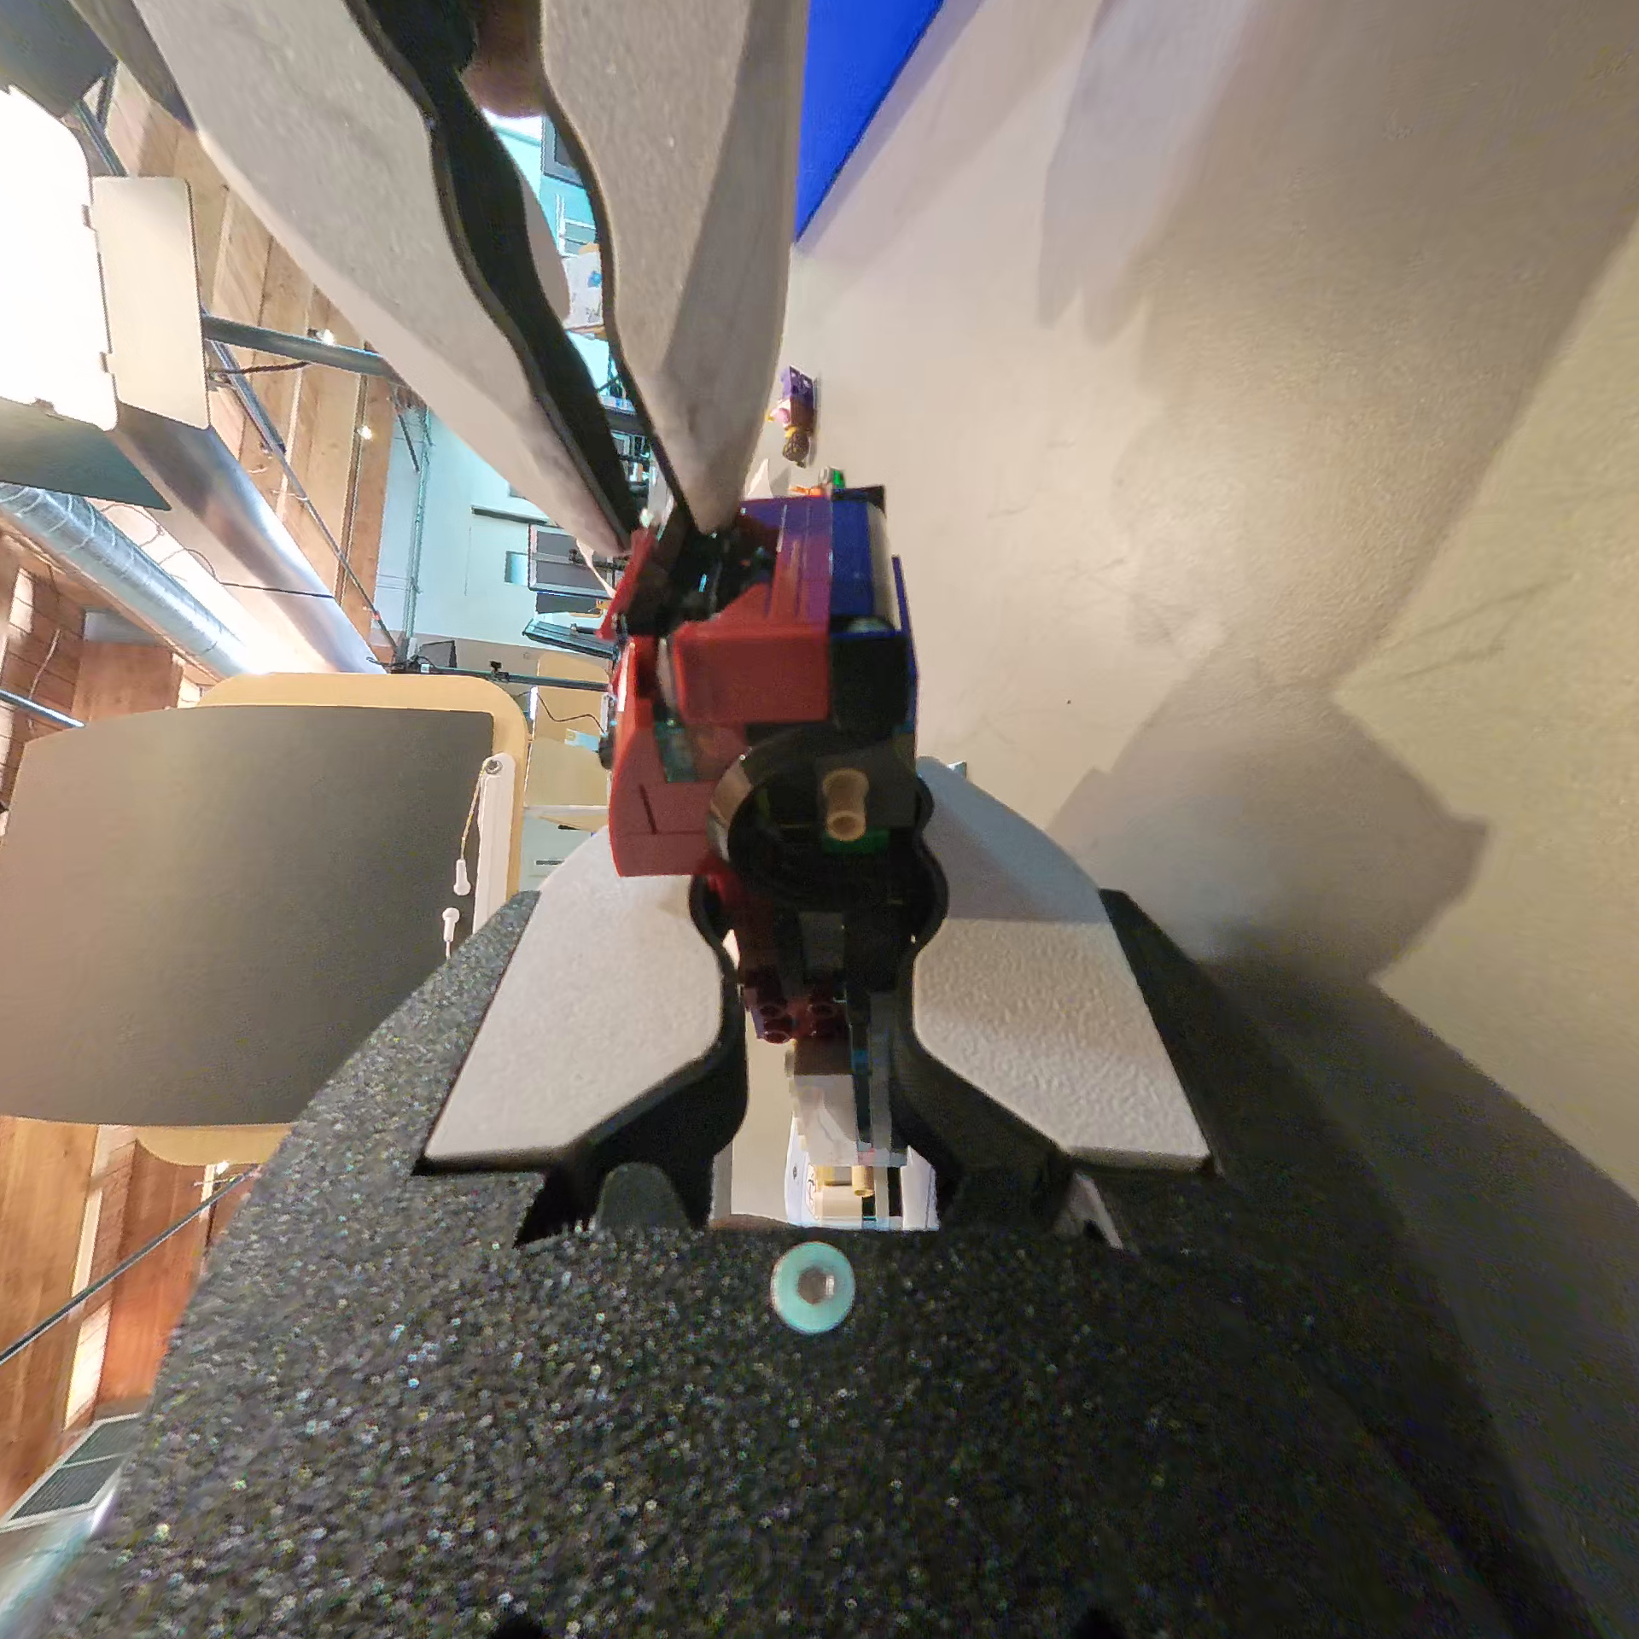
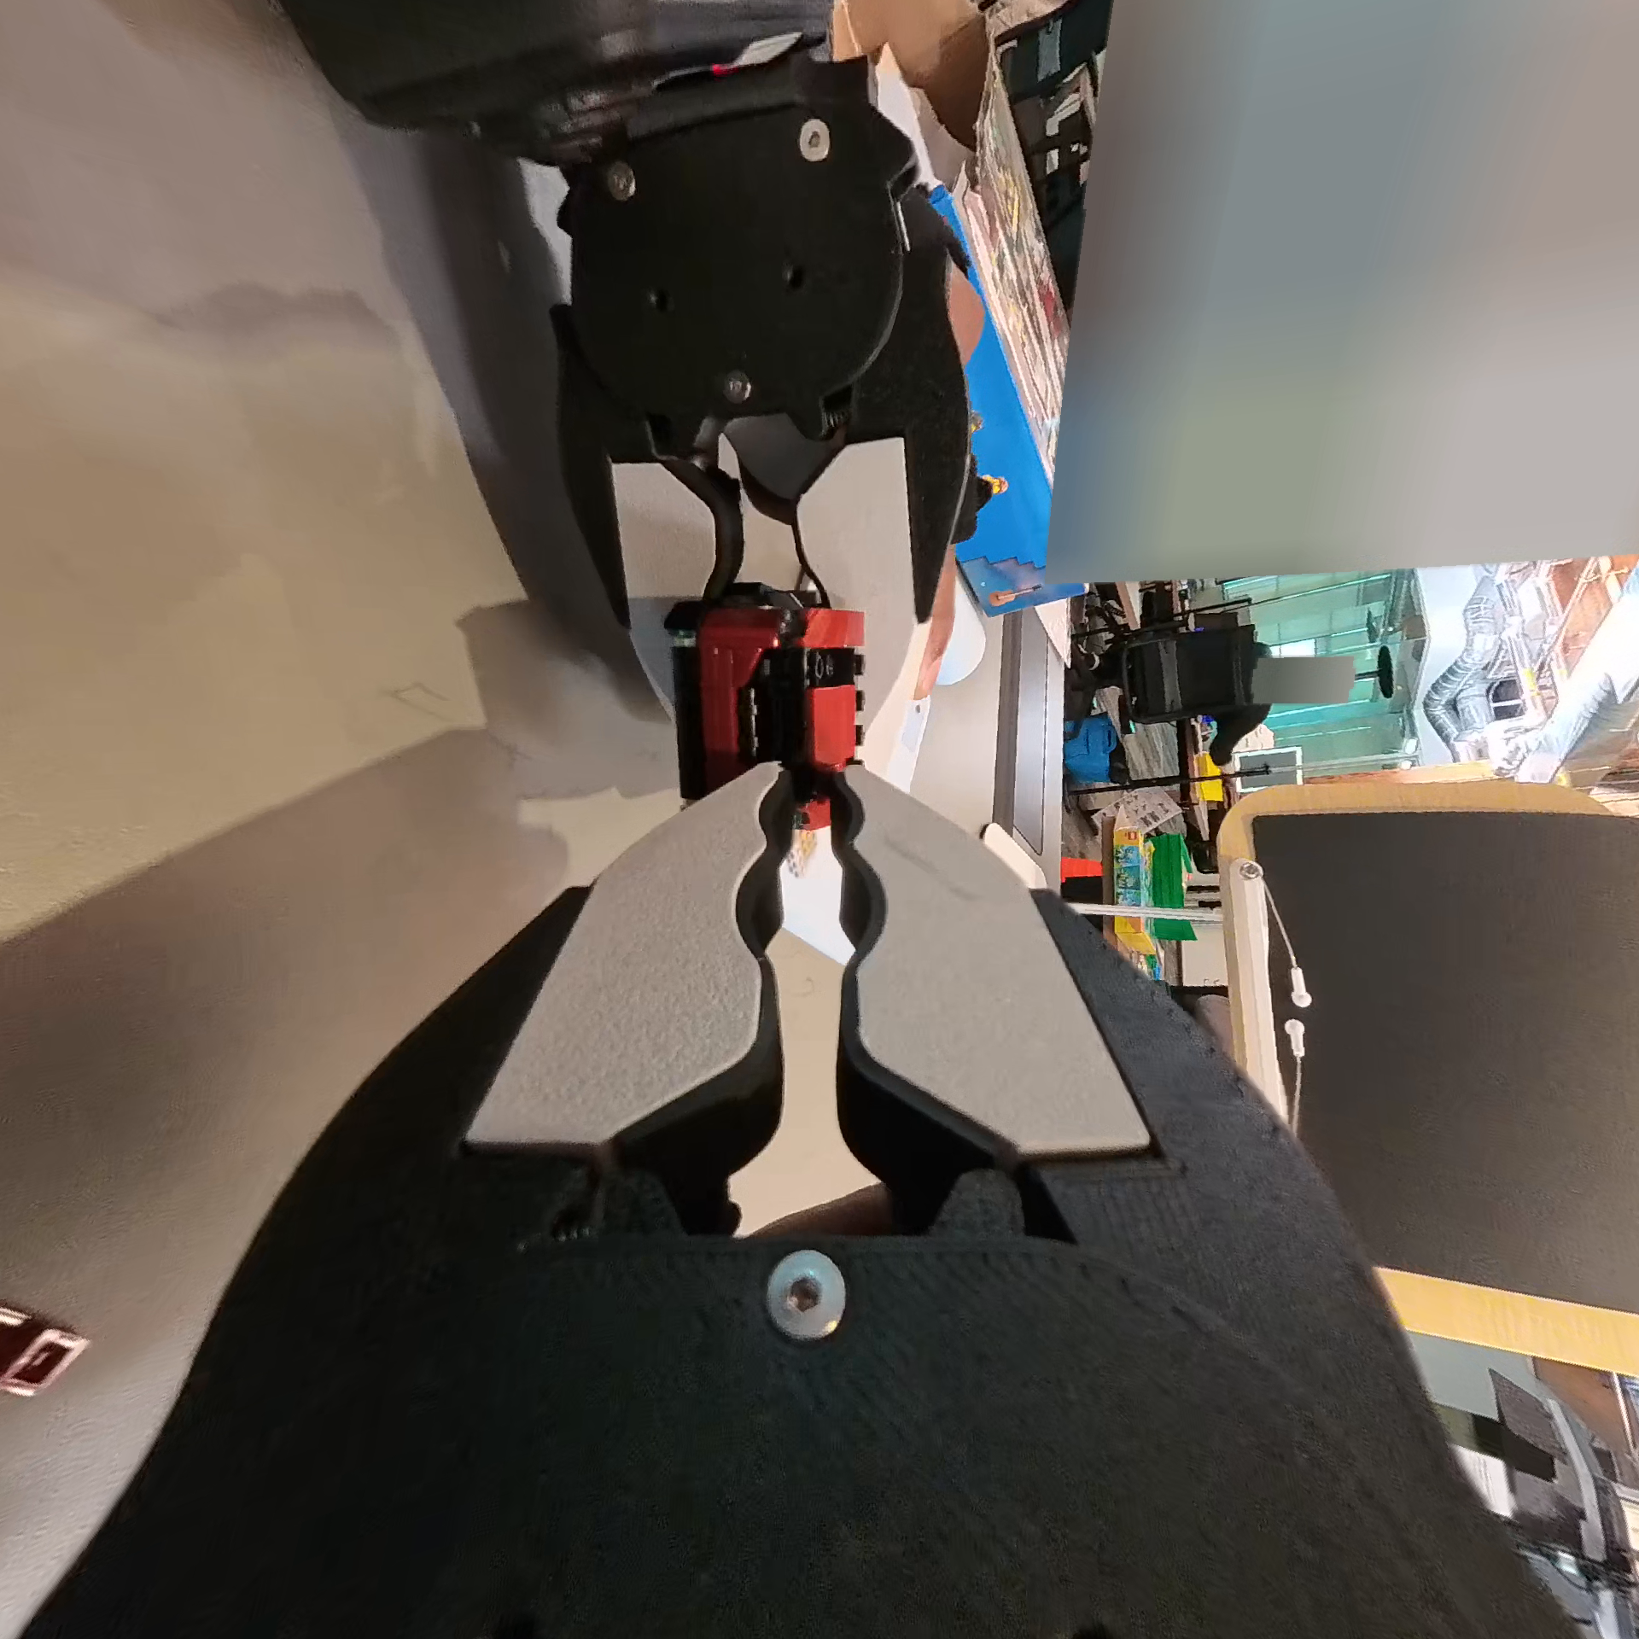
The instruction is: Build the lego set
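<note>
Both claws grip one red, blue and black brick model (image 1: 763, 674) above the desk (image 1: 1197, 443): left claw (image 1: 820, 851) clamping its black round end, right claw (image 2: 807, 789) pinching a small red-and-black edge, so steady, opposed pressure seems wise.

No writing shows clearly enough to read; print on the blue box (image 2: 1002, 426) is blurred.

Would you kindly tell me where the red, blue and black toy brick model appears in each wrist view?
Left wrist view: the red, blue and black toy brick model is at picture centre, clamped in the left gripper, with the right gripper's grey fingers meeting it from above.
Right wrist view: the model is just above centre, at the right gripper, the left gripper above it.
Shared landmark: the black, wood-rimmed chair back.
</note>
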`<state>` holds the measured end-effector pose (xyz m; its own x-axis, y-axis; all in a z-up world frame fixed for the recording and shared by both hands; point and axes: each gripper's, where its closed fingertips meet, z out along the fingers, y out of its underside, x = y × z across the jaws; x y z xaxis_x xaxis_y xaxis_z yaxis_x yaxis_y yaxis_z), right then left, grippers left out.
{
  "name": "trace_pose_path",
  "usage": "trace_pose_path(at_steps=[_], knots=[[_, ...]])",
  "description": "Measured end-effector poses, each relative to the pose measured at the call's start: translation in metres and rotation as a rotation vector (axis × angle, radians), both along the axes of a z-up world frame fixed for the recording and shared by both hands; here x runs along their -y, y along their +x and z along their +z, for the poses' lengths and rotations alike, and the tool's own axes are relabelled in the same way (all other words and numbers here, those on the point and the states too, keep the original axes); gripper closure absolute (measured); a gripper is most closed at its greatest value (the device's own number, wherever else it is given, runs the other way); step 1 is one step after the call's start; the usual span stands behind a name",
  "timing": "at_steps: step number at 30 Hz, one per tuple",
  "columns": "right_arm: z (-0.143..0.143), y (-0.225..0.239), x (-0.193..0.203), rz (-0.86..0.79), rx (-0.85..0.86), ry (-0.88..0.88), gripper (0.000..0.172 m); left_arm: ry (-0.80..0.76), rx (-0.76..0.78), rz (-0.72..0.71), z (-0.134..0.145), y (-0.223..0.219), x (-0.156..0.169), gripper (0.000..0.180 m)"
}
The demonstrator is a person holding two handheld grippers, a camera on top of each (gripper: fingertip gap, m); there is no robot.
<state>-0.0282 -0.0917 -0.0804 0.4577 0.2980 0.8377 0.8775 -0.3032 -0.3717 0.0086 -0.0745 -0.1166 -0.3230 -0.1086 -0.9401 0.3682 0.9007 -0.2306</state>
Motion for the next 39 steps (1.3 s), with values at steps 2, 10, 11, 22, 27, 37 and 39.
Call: trace_pose_path(at_steps=[2,10,11,22,27,37,39], knots=[[0.001,0.000,0.000,0.002,0.003,0.004,0.164,-0.006,-0.002,0.000,0.001,0.000,0.000,0.146],[0.000,0.000,0.000,0.008,0.020,-0.004,0.164,-0.006,-0.002,0.000,0.000,0.001,-0.001,0.146],[0.000,0.000,0.000,0.009,0.022,-0.006,0.164,-0.006,-0.001,-0.001,0.000,0.000,-0.001,0.146],[0.002,0.001,0.001,0.005,0.015,0.029,0.165,-0.018,-0.002,0.002,0.002,0.002,-0.001,0.146],[0.004,0.003,0.002,-0.002,0.010,0.041,0.149,-0.020,-0.001,0.006,0.003,0.002,-0.002,0.146],[-0.005,0.000,0.001,-0.006,-0.024,-0.010,0.162,0.053,0.017,0.005,-0.001,0.002,-0.002,0.145],[-0.006,0.000,0.001,-0.008,-0.032,-0.017,0.164,0.061,0.024,0.006,-0.001,0.002,-0.002,0.145]])
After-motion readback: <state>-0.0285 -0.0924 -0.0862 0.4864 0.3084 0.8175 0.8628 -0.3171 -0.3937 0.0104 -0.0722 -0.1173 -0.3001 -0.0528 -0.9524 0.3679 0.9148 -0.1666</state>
